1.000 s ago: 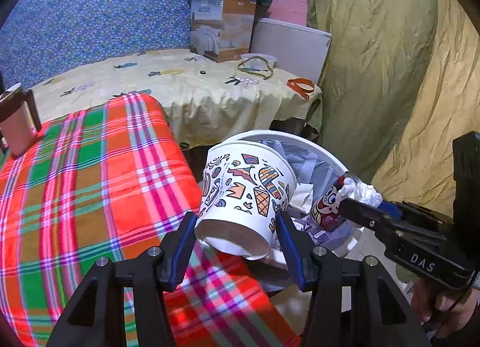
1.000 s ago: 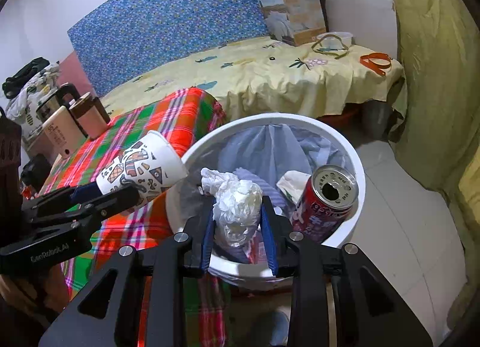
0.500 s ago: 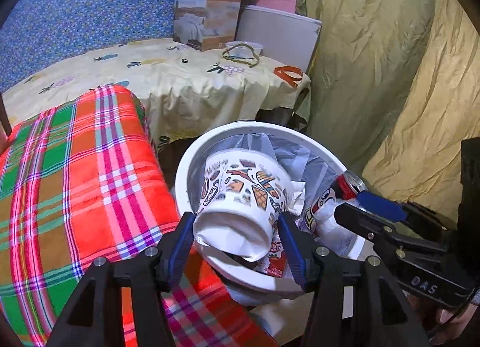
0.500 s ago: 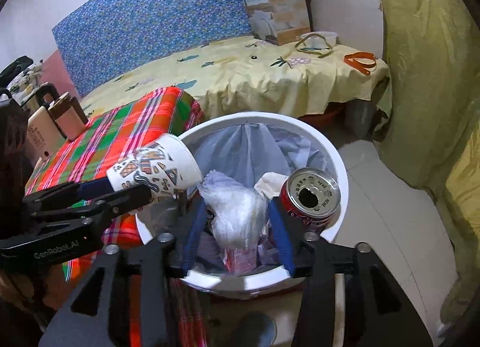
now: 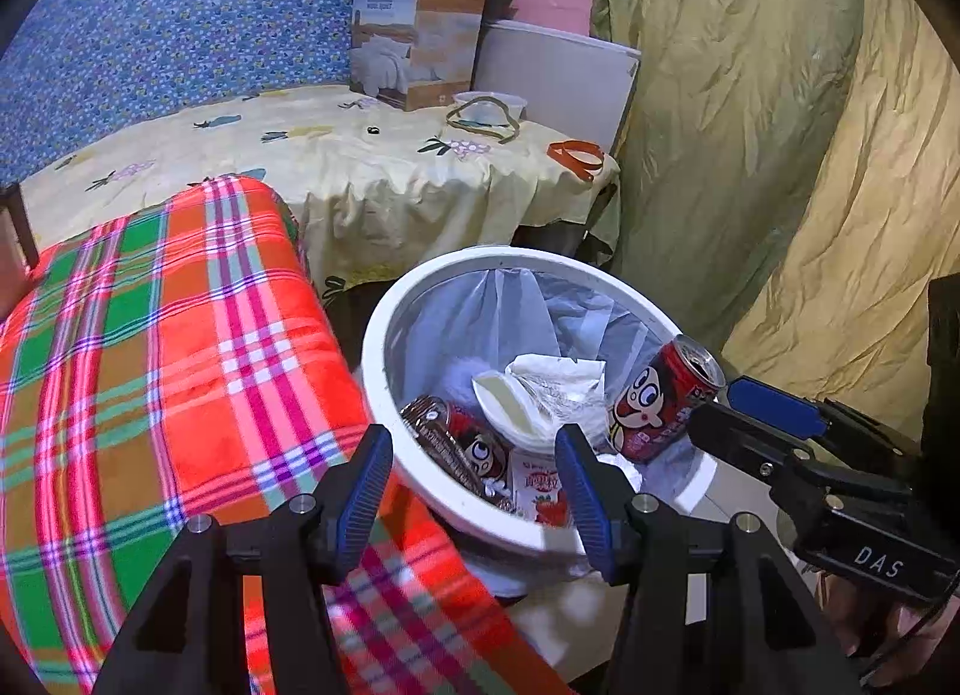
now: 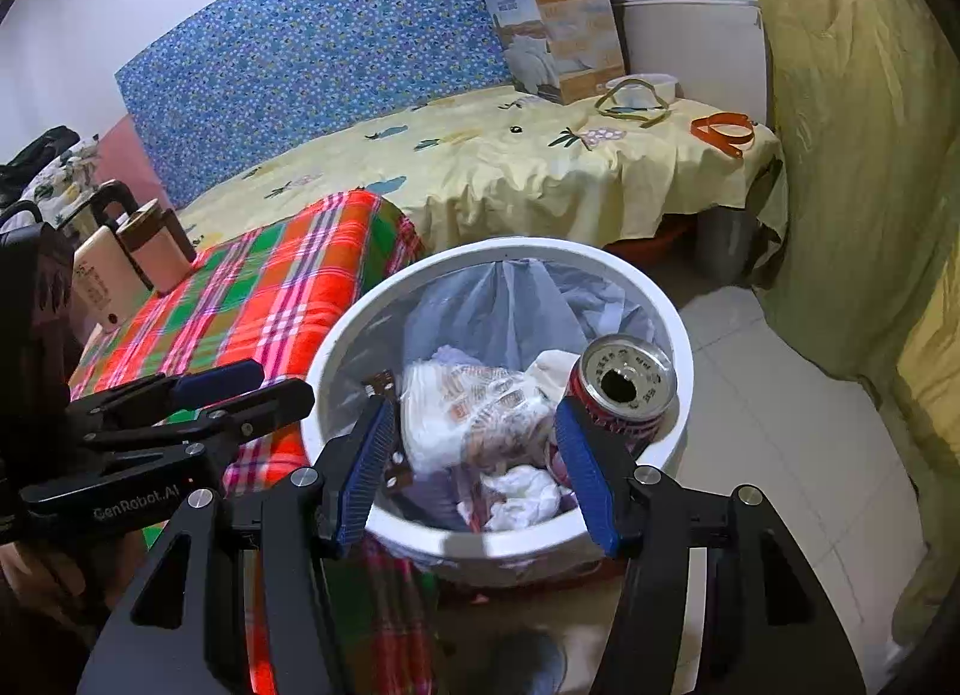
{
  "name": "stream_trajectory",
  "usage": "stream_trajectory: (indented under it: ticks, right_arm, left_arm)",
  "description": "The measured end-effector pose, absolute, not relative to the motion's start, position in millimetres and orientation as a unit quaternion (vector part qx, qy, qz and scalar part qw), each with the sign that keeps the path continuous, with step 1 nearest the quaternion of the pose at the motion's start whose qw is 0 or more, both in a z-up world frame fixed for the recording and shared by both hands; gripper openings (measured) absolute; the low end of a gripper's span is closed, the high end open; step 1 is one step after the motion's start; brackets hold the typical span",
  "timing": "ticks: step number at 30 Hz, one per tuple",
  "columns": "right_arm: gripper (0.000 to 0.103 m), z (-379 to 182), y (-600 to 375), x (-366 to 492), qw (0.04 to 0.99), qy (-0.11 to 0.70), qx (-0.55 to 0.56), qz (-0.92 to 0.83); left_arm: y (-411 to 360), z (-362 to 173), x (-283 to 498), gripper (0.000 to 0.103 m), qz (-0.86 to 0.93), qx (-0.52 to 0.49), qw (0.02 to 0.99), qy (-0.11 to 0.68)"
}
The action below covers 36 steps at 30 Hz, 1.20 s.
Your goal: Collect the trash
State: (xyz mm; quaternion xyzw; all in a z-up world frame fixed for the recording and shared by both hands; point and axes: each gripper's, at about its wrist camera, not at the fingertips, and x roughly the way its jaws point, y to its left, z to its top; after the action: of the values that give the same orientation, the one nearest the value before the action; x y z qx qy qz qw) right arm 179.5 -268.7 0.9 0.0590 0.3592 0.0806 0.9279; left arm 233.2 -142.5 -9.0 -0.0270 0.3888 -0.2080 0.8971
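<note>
1. Both tongs hang over the white bin (image 6: 336, 359), released with nothing between their blue pads: the left tongs (image 5: 474, 491) stand wide apart above the bin's near rim, and the right tongs (image 6: 474, 467) have just been opening, with the trash lying loose below them
2. Inside the bin, on its grey liner bag (image 6: 498, 305), a crumpled clear wrapper (image 6: 474, 419) lies in the middle with white tissue (image 6: 522, 497) in front of it; how deep the pile goes is hidden
3. A red can (image 6: 624, 389) with a cartoon face leans upright against the bin's right wall, its opened top showing; a second, crushed can (image 5: 450, 437) lies on its side at the left, partly behind the rim
4. A folded white paper piece (image 5: 540, 395) sits between the two cans, too crumpled to identify; the red carton scrap (image 5: 543, 491) below it is cut off by the bin's rim
5. Left of the bin, touching it, is a desk under a red plaid cloth (image 5: 180, 365), with a brown mug (image 6: 156, 251) near its far end, half hidden by the left tool's body
6. Beyond lies a bed with a yellow sheet (image 6: 510, 167), a cardboard box (image 6: 558, 29) and an orange strap (image 6: 720, 131)
</note>
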Motion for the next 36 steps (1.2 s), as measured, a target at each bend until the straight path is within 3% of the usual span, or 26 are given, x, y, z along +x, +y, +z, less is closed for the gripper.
stream_trajectory:
  ticks: [36]
  right_arm:
    - [0.058,17.5,-225.0,96.6,0.941,0.315,0.020,0.125]
  left_arm:
    - [-81.7,26.4,86.0,0.057,-0.115,-0.035,0.934,0.335]
